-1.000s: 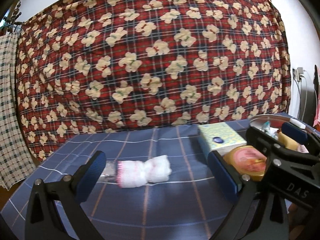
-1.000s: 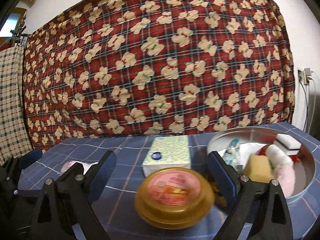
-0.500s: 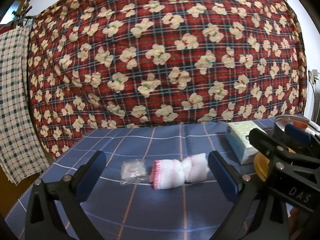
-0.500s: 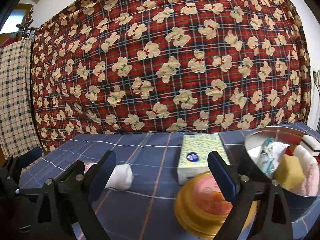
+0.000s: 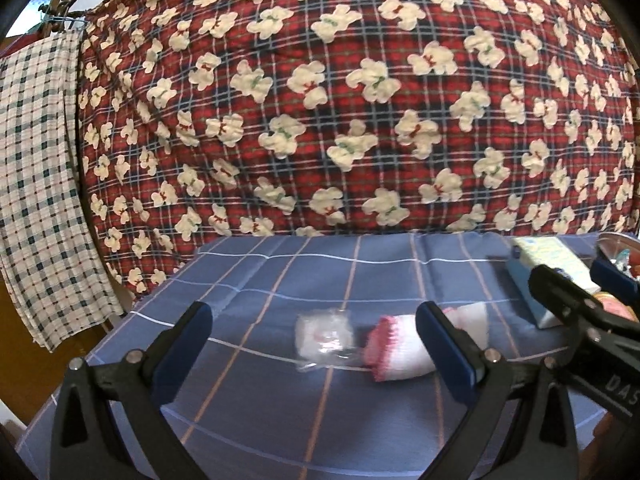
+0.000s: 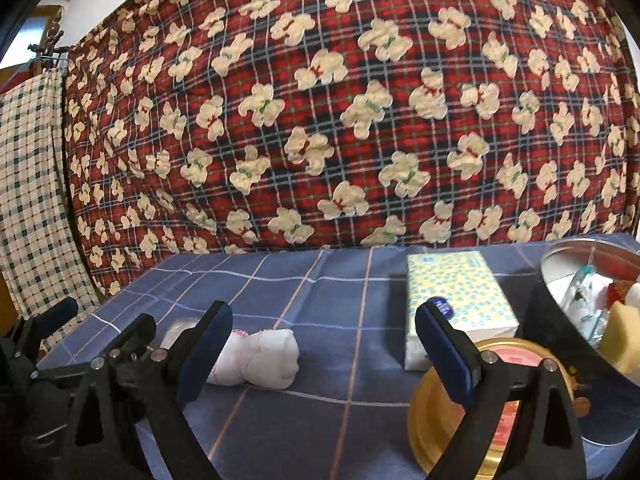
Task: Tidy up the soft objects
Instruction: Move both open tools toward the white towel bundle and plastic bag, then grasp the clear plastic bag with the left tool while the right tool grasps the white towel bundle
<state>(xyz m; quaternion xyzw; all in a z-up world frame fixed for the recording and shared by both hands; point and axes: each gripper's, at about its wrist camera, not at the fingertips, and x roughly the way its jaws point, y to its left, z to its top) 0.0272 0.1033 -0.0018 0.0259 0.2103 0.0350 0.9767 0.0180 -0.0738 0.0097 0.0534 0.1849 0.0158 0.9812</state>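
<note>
Red plaid blanket printed with cream teddy bears (image 5: 360, 100) fills the back wall in both views, hung or draped, with a cream-and-green checked cloth (image 5: 36, 184) hanging at its left edge; bare white wall shows at the top corners. Below it, table under a blue cloth with thin white and orange grid lines (image 5: 280, 392), flat, a few fold creases near the far edge. Round silver metal tin (image 6: 560, 264) sits at the far right of the table, cut off by the frame, holding mixed items, a yellow sponge-like block among them; the rest too cramped to name. Just left of it a yellow-and-blue patterned soft tissue pack (image 6: 452, 292) lies flat, and in front of that a round gold lid with a pink label (image 6: 448, 416), partly hidden behind the right finger. White rolled sock with a pink frilled cuff (image 5: 400, 354) lies mid-table, well apart from the tin; a small crumpled clear plastic packet (image 5: 324, 338) touches its cuff end, blurred, contents unreadable. Left gripper (image 5: 316, 346) has jaws spread wide, empty, the packet framed between the fingers, pads clear of it. Right gripper (image 6: 324, 350) also wide apart, gripping nothing; the sock is half hidden behind its left finger.
</note>
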